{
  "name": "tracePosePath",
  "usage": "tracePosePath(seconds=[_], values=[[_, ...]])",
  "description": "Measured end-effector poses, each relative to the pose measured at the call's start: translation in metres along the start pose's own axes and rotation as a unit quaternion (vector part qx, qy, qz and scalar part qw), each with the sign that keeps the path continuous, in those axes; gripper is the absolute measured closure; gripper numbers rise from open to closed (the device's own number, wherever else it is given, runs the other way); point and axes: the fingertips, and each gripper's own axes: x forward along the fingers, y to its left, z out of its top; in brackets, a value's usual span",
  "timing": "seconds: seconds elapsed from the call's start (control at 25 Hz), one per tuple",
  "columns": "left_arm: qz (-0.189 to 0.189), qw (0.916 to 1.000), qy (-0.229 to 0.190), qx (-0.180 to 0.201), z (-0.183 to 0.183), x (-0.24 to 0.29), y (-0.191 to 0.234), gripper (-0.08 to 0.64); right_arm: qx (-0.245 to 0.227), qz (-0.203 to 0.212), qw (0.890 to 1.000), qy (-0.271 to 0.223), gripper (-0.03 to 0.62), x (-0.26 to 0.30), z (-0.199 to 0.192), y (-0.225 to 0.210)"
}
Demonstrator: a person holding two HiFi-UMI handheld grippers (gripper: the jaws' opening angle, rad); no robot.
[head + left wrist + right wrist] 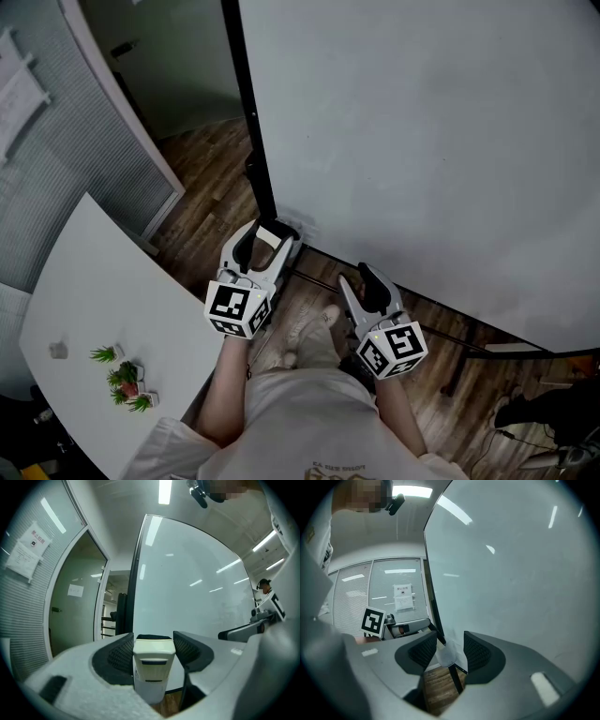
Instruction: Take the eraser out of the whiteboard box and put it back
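A cream eraser (273,234) with a dark felt face is clamped between the jaws of my left gripper (269,246), held level near the lower left corner of the whiteboard (422,141). In the left gripper view the eraser (153,667) stands upright between the two dark pads (121,656) of the left gripper (153,641), and both press on its sides. My right gripper (368,277) hangs beside it to the right, open and holding nothing. In the right gripper view a small pale thing (449,654) at the board's lower corner shows beyond the right gripper (450,641); I cannot tell what it is.
The board's black frame post (248,112) runs down to a stand bar (412,302) on the wood floor. A white table (94,300) with small plants (122,380) is at the left. A wall with blinds (56,159) is behind it. My shoes (300,330) are below the grippers.
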Motion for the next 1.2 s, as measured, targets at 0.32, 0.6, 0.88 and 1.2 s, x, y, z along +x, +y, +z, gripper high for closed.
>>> tracePosePath(seconds=[0.32, 0.6, 0.88, 1.2], values=[[0.001, 1.0, 0.009, -0.001, -0.01, 0.004, 0.001, 0.298, 0.002, -0.003, 1.0, 0.005, 0.411, 0.001, -0.004, -0.004], [0.004, 0.9998, 0.021, -0.003, -0.021, 0.009, 0.005, 0.298, 0.006, -0.003, 1.0, 0.014, 0.413, 0.005, -0.01, -0.006], [0.001, 0.9993, 0.037, -0.002, -0.036, 0.015, 0.006, 0.298, 0.011, -0.001, 1.0, 0.023, 0.413, 0.011, -0.017, -0.009], [-0.004, 0.999, 0.044, -0.004, -0.043, 0.022, 0.007, 0.298, 0.016, 0.001, 0.999, 0.033, 0.413, 0.02, -0.022, -0.012]])
